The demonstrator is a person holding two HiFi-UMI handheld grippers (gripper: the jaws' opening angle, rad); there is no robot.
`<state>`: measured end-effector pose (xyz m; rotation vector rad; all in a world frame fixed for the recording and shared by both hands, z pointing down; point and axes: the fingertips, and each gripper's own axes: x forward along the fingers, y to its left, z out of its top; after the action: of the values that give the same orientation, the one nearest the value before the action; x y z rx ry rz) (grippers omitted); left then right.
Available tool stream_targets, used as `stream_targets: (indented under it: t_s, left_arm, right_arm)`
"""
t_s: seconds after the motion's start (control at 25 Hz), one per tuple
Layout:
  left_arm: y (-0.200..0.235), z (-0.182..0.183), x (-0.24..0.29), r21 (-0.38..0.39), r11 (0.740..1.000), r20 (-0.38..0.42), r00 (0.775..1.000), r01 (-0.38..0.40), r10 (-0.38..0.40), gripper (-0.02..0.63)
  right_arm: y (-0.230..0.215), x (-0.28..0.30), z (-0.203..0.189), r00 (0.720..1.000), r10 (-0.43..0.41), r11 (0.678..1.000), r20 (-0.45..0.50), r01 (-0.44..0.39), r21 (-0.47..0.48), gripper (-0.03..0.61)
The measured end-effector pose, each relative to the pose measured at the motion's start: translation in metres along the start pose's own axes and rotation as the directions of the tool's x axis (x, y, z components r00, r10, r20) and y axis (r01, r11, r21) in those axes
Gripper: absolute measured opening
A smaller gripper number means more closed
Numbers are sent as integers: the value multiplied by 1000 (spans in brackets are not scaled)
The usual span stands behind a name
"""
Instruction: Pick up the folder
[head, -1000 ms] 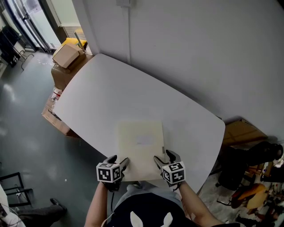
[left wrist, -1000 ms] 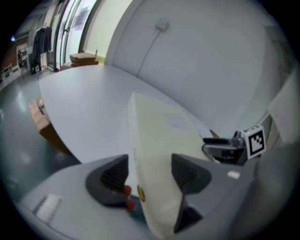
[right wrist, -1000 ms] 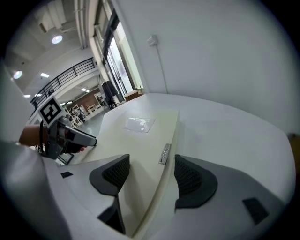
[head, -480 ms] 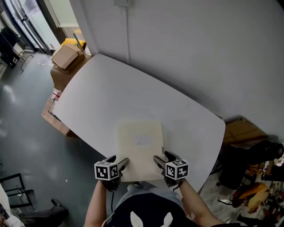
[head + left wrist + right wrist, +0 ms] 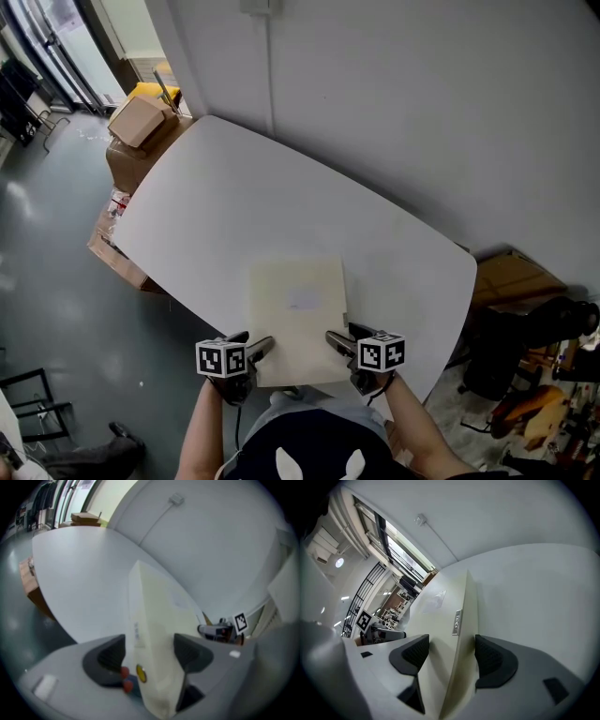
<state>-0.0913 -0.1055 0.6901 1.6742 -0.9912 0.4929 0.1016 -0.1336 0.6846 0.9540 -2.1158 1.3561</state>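
- Looking down through the head view, I see the folder, pale cream, lying flat on the white surface. It is at the near edge, and its near end juts a little past the rim toward me.
- My left hand-held gripper is at the folder's near left corner. Its jaws have just been opening and now stand wide, with that corner between them.
- In the left gripper view a thin gap shows between one pad and the folder's side, so nothing is clamped there.
- My right hand-held gripper is at the near right corner. In the right gripper view its jaws are spread either side of the folder's long edge, one over the top face and one outside the spine, and they do not squeeze it.
- A small label runs along the spine just ahead of the right jaws.
- Cardboard boxes stand beyond the surface's far left end, and another carton sits on the floor to the right.
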Motion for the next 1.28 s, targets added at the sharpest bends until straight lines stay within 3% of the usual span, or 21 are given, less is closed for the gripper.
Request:
stream_targets:
  t_s: [0.16, 0.4, 0.6, 0.96, 1.28]
  left_arm:
    - [0, -2, 3, -23, 999, -26, 999, 46, -46, 310]
    - [-2, -3, 7, -50, 994, -56, 994, 92, -95, 310]
    - [-2, -4, 10, -102, 984, -72, 986, 145, -152, 310]
    - [-7, -3, 9, -114, 983, -82, 985, 145, -154, 305]
    - [-14, 0, -3, -63, 990, -30, 991, 127, -129, 305]
  right_arm:
    - [-2, 2, -2, 1000, 24, 999, -19, -24, 33, 278]
    - [-6, 5, -5, 995, 93, 984, -26, -88, 158, 301]
    - [-5, 7, -4, 995, 98, 983, -31, -92, 161, 301]
    - [-4, 2, -1, 997, 75, 990, -30, -71, 124, 301]
    - [10, -7, 15, 998, 59, 998, -3, -59, -21, 299]
